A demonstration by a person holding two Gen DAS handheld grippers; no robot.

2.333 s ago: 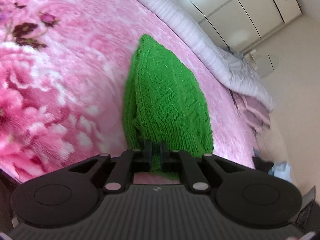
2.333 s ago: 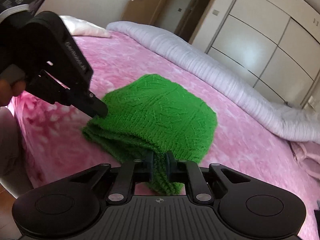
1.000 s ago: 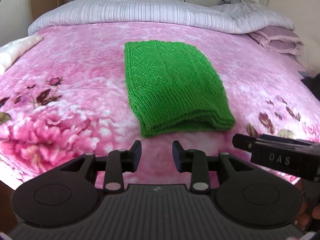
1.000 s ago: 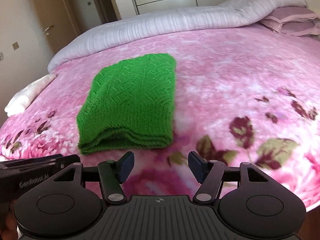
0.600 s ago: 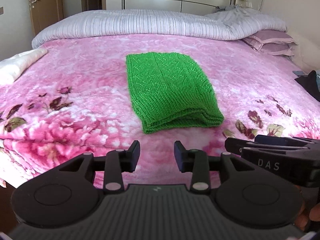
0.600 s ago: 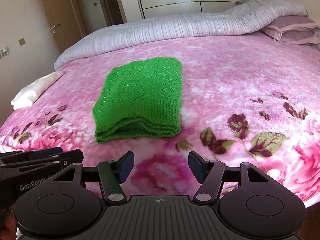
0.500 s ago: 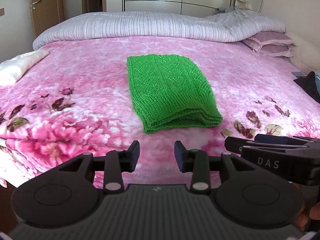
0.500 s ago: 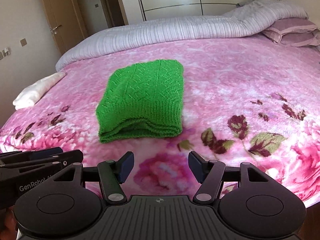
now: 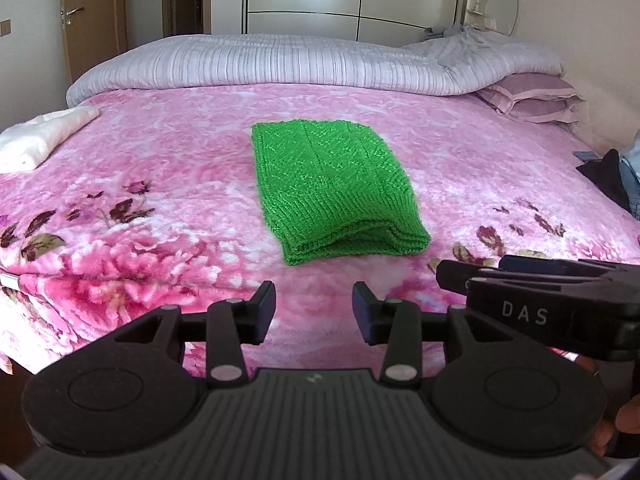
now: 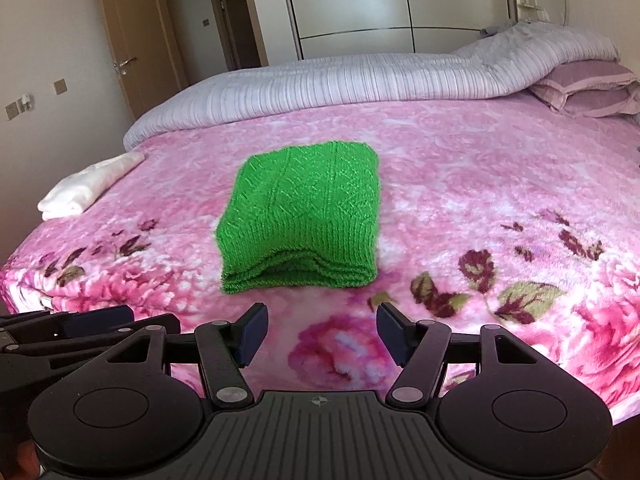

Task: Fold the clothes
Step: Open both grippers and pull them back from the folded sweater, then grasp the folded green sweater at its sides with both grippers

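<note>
Two pairs of jaws spread wide, gripping nothing: left gripper (image 9: 314, 307) and right gripper (image 10: 319, 332), side by side at the near edge of the pink floral blanket (image 9: 160, 184). Beyond them, mid-bed and well apart from both: green knit garment (image 9: 334, 190), already a neat layered rectangle, stacked edges facing near. Far left, a folded white cloth (image 10: 90, 186). Folding apparently complete on this piece; any next move unsettled, perhaps only another garment.
</note>
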